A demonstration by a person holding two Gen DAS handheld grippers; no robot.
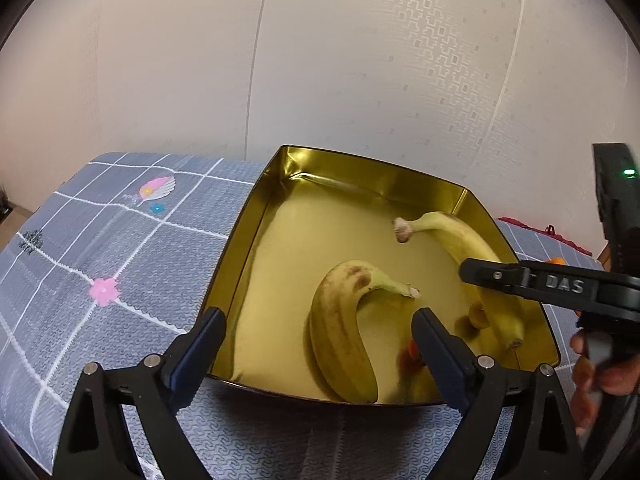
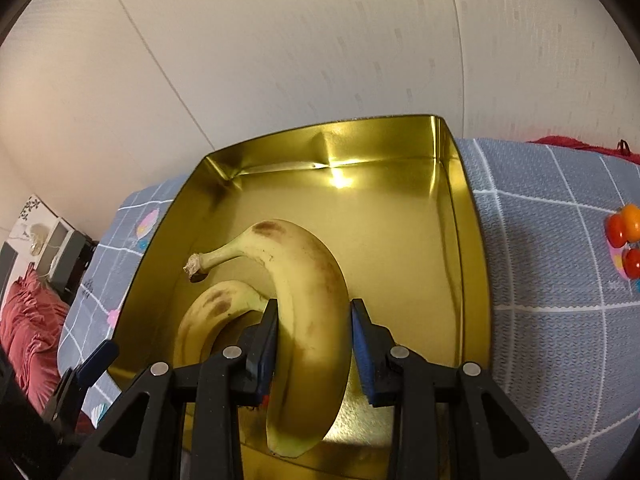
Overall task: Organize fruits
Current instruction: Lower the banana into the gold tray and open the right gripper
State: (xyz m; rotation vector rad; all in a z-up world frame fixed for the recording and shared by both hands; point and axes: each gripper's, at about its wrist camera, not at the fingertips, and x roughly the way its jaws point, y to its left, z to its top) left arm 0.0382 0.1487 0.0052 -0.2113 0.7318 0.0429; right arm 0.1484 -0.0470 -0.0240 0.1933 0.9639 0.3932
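Right gripper [image 2: 314, 344]: narrowly parted, its blue pads clamped on the flanks of a yellow banana [image 2: 308, 320]. The fruit's blunt end hangs below the fingers, cut off partly by shadow; its body arches up and away from the gripper, the stem swinging leftward, ending in a dry frayed tip. Brown bruising shows near the stem. Whether this banana touches the tray floor cannot be determined.

Left gripper [image 1: 320, 354]: jaws spread wide, holding nothing. A second banana [image 1: 344, 332] lies between and just beyond its fingers, untouched, flat on the tray floor. Its long axis runs away from the gripper, then curves right, stem pointing right. Brown blotches mark the bend. A reddish blur beside the right finger cannot be made out.

Both bananas sit within a gold metal tray [image 1: 236, 240], reflective, with upright walls; reflections confuse the floor near the far banana. The tray rests on a surface [image 1: 120, 260] covered in grey checked cloth.

Right of the right gripper, small red and orange fruits [image 2: 624, 236] lie on the cloth, cut off by the frame edge.
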